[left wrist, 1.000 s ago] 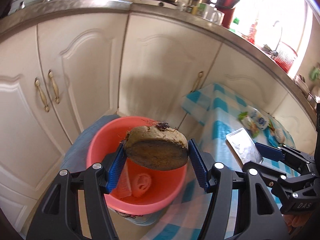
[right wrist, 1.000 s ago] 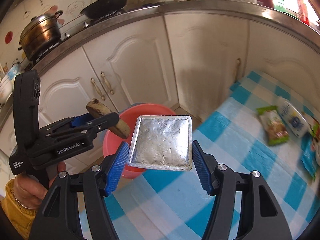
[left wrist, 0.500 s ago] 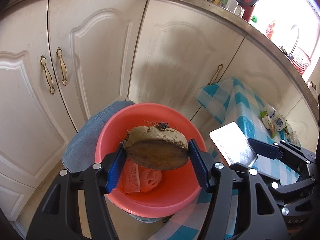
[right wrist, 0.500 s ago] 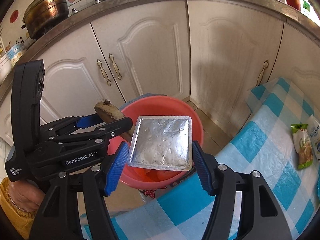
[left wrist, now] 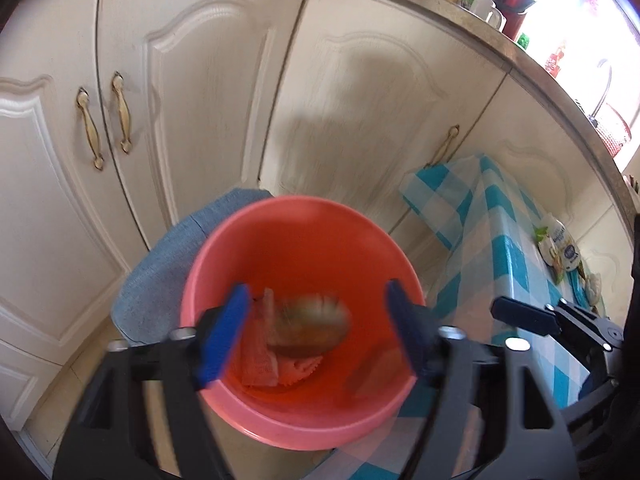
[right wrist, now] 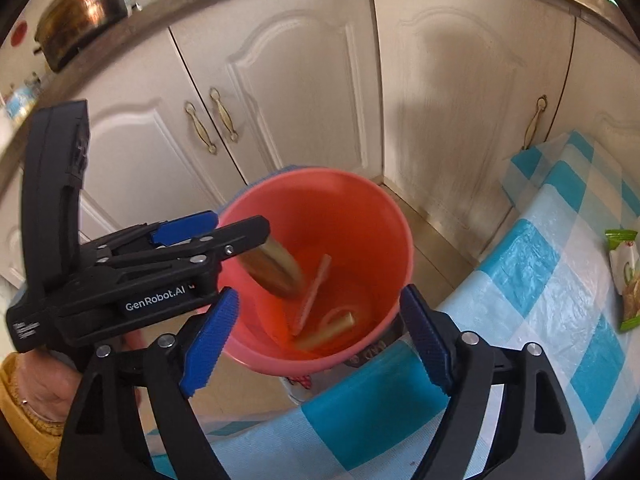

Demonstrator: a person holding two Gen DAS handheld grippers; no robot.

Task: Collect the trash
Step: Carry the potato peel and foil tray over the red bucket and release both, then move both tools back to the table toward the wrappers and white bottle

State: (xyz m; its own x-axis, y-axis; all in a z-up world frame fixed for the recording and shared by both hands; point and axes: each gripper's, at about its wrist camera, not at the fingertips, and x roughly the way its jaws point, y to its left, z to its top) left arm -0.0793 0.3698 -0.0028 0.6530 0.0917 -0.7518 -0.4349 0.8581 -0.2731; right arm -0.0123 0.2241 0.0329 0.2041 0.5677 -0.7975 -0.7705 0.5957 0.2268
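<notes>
Left wrist: my left gripper [left wrist: 316, 332] and right gripper [right wrist: 320, 332], jaws just opened, empty; root [left wrist: 308, 324] dropping into bucket [left wrist: 224, 236]; wrappers [right wrist: 624, 276] left on table [right wrist: 560, 320].

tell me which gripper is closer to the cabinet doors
The left gripper, seen from the right wrist: it reaches over the bucket's far side, beyond the right gripper.

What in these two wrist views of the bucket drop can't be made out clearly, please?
- Left wrist view: the brown chunk falling into the pink bucket is motion-blurred.
- Right wrist view: the left gripper covers its upper end.
- Both views: the foil packet can't be picked out in the bucket.
- Table wrappers: print too small.
</notes>
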